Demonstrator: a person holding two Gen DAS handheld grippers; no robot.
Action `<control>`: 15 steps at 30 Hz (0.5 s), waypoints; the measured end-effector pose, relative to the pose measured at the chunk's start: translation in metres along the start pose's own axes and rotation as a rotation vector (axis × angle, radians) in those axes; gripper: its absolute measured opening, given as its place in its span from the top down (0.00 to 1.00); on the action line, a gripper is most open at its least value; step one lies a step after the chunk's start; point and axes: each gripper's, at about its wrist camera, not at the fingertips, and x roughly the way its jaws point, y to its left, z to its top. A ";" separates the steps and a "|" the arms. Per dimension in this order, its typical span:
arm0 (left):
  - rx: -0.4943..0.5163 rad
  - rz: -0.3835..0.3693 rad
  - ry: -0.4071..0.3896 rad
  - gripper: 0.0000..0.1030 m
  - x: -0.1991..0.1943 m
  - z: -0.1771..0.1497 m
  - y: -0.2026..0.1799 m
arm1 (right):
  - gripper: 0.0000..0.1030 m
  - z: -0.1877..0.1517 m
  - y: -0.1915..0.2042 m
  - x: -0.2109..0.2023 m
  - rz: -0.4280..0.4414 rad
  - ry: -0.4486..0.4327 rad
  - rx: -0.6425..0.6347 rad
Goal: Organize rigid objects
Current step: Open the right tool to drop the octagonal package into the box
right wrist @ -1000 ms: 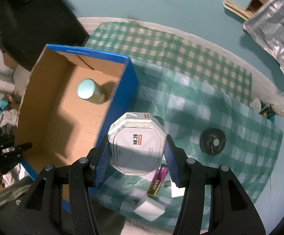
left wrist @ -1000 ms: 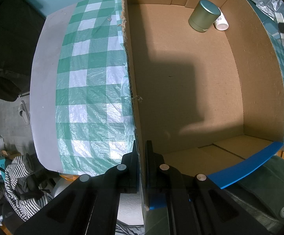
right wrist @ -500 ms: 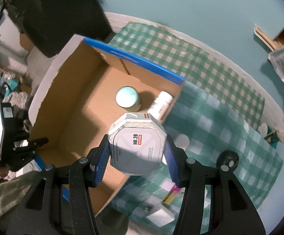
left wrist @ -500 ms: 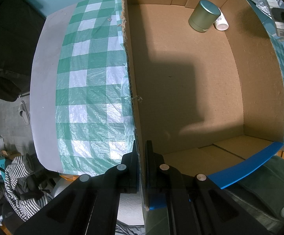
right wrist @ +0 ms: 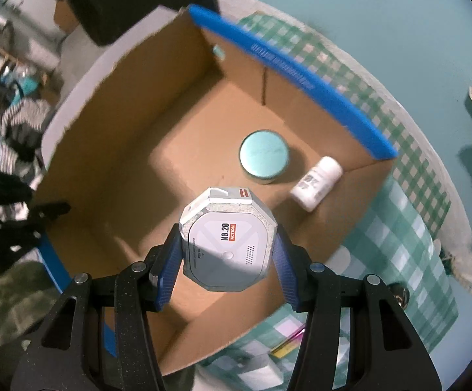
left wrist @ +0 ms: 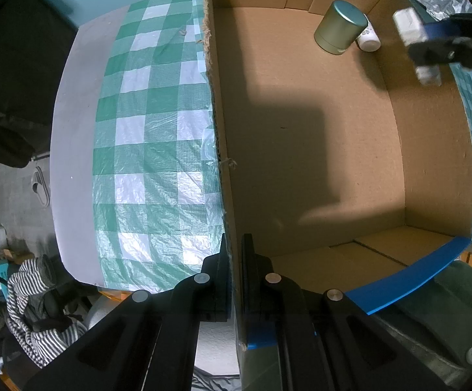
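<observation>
Right gripper (right wrist: 227,257) clamped on one octagonal box (right wrist: 227,239), above one cardboard box (right wrist: 131,150) with one tin (right wrist: 263,156), one bottle (right wrist: 315,184).

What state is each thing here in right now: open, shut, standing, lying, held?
Cardboard box: open-topped, on the checked cloth, one wall pinched by the left gripper.
Left gripper: shut on the box wall.
Right gripper: shut on the octagonal box, above the cardboard box.
Octagonal box: held, closed, off the floor.
Round tin: upright, lid on, inside.
White bottle: lying on its side, capped, beside the tin.
</observation>
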 end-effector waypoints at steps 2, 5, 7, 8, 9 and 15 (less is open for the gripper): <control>0.001 0.001 0.000 0.96 0.000 0.000 0.000 | 0.48 0.000 0.004 0.010 -0.013 0.028 -0.030; 0.000 -0.001 0.000 0.96 0.000 0.001 0.000 | 0.48 0.000 0.009 0.024 -0.026 0.067 -0.065; 0.000 0.000 0.000 0.96 0.000 0.000 0.000 | 0.48 0.000 0.010 0.031 -0.032 0.083 -0.082; -0.001 0.000 -0.001 0.96 0.000 0.000 0.000 | 0.48 0.000 0.011 0.035 -0.036 0.092 -0.091; -0.001 0.000 -0.001 0.96 0.000 0.000 0.000 | 0.48 -0.001 0.012 0.039 -0.042 0.102 -0.100; 0.000 0.000 0.000 0.96 0.001 0.001 -0.001 | 0.48 -0.003 0.019 0.042 -0.090 0.111 -0.157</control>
